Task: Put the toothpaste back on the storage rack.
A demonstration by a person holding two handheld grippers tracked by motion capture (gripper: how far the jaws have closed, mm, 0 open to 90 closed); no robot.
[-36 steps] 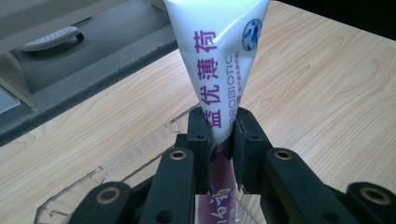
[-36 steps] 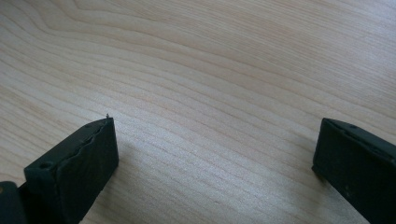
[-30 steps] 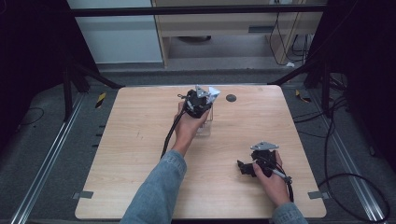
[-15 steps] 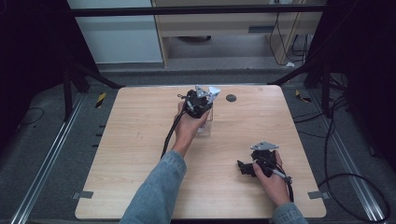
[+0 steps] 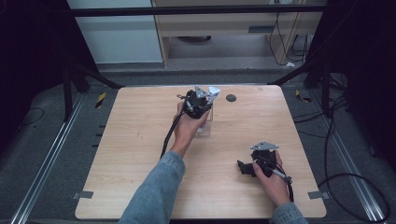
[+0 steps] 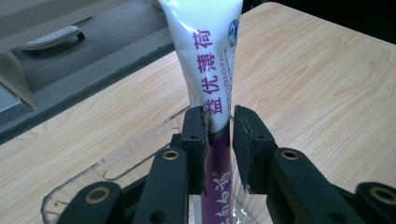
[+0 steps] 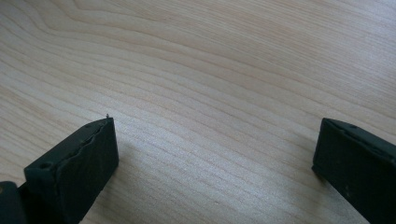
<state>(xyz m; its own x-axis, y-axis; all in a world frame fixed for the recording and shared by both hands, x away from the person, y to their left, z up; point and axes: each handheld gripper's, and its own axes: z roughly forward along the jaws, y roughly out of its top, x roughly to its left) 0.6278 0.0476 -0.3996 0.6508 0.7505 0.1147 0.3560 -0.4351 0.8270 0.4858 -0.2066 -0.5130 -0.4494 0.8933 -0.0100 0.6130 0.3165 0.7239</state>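
A white and purple tube [image 6: 205,37] with printed lettering stands upright inside a clear plastic container [image 6: 116,163]. My left gripper [image 6: 219,116] is shut on the tube near its middle, one jaw on each side. In the high view the left gripper [image 5: 198,100] is over the clear container [image 5: 205,125] at the back middle of the table, and the tube's white end [image 5: 214,91] sticks out beyond it. My right gripper [image 5: 243,167] rests low at the front right, held by a hand. Its jaws [image 7: 215,135] stand wide open over bare wood.
The wooden table [image 5: 130,154] has a small dark round spot [image 5: 230,98] near its back edge, right of the container. A pale cabinet [image 5: 224,28] stands on the floor beyond the table. Cables [image 5: 336,140] trail on the floor at the right.
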